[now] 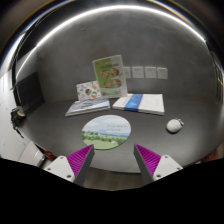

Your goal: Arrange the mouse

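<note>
Table (50, 135) (mouse (174, 125) near edge)

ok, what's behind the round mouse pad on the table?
Behind the round mouse pad lie a booklet and a blue-edged sheet, with an upright card further back. The mouse sits off to its side. Whatever is under the papers is covered. The gripper is open.

Office desk (60, 125) — booklets (88, 106), mouse (174, 125)
</note>
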`<action>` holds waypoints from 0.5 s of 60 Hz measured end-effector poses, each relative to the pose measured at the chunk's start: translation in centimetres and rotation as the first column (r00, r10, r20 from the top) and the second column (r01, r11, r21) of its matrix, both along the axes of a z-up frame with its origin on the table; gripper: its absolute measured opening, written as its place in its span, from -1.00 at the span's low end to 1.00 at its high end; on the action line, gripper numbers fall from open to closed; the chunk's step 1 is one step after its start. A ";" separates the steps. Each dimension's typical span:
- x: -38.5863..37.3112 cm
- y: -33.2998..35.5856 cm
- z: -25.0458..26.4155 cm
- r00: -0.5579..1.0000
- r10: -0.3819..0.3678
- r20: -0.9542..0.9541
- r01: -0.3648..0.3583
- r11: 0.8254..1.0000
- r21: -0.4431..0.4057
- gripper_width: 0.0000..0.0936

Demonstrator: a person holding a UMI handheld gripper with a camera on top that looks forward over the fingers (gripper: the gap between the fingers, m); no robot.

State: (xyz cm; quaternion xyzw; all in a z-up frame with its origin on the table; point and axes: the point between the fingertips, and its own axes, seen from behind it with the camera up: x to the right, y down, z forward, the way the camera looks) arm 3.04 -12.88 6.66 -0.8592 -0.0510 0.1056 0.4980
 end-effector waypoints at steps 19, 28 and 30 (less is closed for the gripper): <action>13.3 1.6 -2.5 0.974 -0.169 0.150 0.174 0.985 -0.019 0.79; 19.2 6.3 -5.3 0.971 -0.166 0.172 0.175 0.984 -0.036 0.76; 20.2 7.4 -5.9 0.973 -0.166 0.163 0.175 0.983 -0.045 0.76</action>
